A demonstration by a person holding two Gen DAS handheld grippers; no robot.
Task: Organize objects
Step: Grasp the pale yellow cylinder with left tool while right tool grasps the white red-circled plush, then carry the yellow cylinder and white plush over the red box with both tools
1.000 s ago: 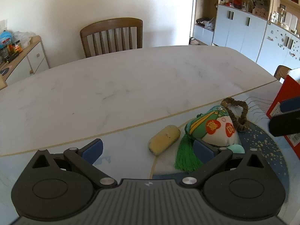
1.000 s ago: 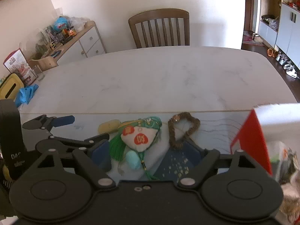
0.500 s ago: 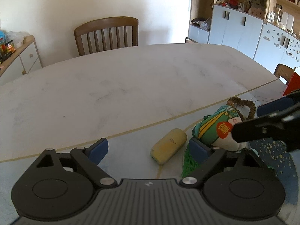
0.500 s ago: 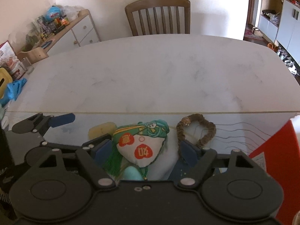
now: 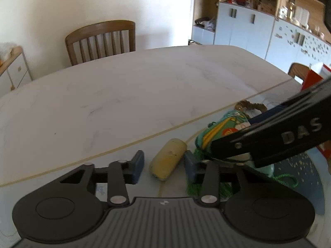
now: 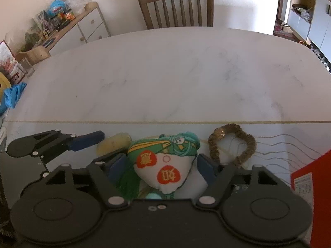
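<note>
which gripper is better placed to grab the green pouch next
Right. The right gripper is open with the green pouch between its fingers; the left gripper brackets the yellow piece instead.

Cloth, foam-like and plastic pieces on a polished marble-look table

You have a stitched cloth sachet (image 6: 165, 165) with a green thread tassel (image 5: 206, 186), a matt, spongy-looking yellow block (image 5: 167, 159) and a rough, fuzzy brown hair tie (image 6: 233, 144) lying on the smooth, faintly glossy table (image 6: 175, 78); your left gripper (image 5: 163, 165) and right gripper (image 6: 161, 165) are matt black plastic with blue pads and shiny metal pins, and the chair (image 6: 175, 6) is varnished wood.
</note>
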